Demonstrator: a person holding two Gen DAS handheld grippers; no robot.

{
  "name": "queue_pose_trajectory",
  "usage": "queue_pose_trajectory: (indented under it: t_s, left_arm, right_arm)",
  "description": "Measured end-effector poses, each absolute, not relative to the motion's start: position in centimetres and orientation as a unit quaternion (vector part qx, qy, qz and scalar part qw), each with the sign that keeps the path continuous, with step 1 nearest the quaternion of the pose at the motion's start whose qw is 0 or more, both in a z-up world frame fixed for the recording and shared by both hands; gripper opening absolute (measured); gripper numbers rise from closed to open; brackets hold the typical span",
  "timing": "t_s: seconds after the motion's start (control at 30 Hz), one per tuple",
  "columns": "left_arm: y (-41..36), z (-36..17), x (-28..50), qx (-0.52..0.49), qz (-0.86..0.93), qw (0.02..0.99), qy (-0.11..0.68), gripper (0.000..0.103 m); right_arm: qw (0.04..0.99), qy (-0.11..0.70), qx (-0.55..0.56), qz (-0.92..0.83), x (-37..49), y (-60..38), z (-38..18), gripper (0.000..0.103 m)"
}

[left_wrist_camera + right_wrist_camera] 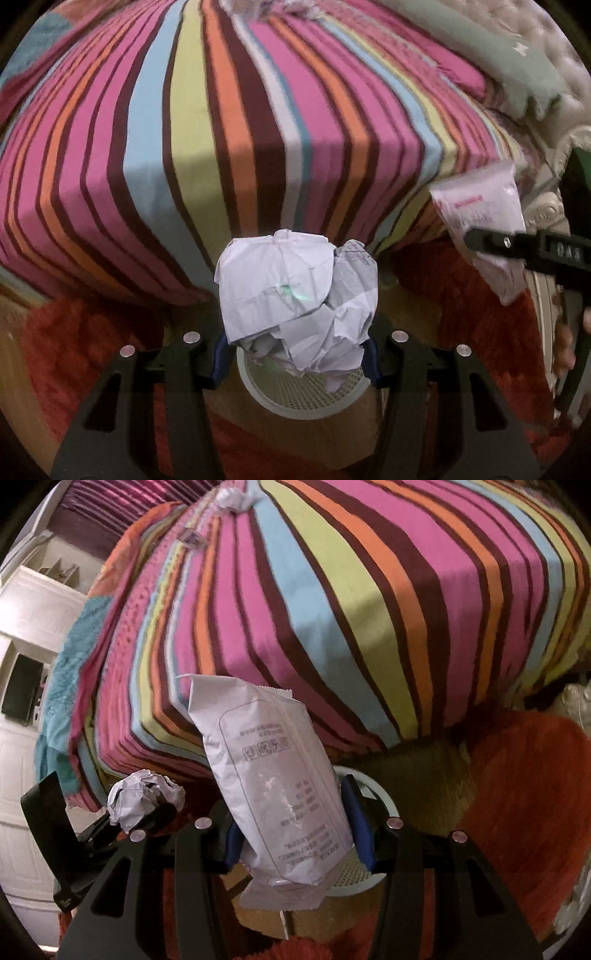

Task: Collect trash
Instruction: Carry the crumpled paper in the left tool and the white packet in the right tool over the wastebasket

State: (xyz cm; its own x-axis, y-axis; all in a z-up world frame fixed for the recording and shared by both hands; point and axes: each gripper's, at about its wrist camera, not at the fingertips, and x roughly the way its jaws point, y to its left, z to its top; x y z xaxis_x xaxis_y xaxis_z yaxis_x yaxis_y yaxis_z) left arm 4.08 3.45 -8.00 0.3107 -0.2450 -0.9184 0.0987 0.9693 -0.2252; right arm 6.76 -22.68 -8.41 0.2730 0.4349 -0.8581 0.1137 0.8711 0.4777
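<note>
Striped bedspread (258, 129) fills the background, red rug (461, 295) below. Left claw (295, 363) clenched on crumpled paper ball (295, 295), hanging over the white mesh bin (306, 400). Right claw (295, 840) grasps a white plastic pouch (273, 775), also above the bin. Step: carry-to-bin. Next: centre each over the rim, then release. More scraps (232, 496) remain on the bed.

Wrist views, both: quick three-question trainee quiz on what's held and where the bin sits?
1. True or false: the left hand-held gripper holds a crumpled paper ball.
2. What does the right hand-held gripper hold? A) bottle B) white plastic packet C) sock
3. Fill in: the white mesh bin stands on the floor beside the striped ____.

Key: 1 true; 2 B; 3 bed
</note>
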Motion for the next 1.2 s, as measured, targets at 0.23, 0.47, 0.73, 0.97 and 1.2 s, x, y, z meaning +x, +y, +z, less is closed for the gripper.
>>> queue_pose_trajectory:
  t_s: [0.23,0.47,0.73,0.97,1.2]
  left_arm:
    - [2.9,-9.9,4.0,-0.068,-0.084,0.787,0.608,0.054]
    - [2.1,-13.0,4.0,-0.062,-0.089,0.740,0.664,0.054]
    - [0.0,-16.8,4.6,-0.035,-0.093,0.687,0.720,0.054]
    - [-0.8,-20.1,5.1,-0.030,-0.090,0.637,0.765,0.054]
    - [-1.4,-22.8,5.7,-0.031,-0.083,0.600,0.795,0.054]
  right_arm:
    - [0.748,0.632,0.157,0.131,6.0,-19.1,-9.2,0.046]
    - [0.700,0.684,0.174,0.107,5.5,-19.7,-12.8,0.046]
    - [0.644,0.740,0.168,0.101,6.0,-19.2,-16.6,0.046]
    - [0.592,0.784,0.161,0.094,6.4,-17.7,-20.3,0.046]
    - [0.555,0.810,0.168,0.082,7.0,-17.6,-23.0,0.046]
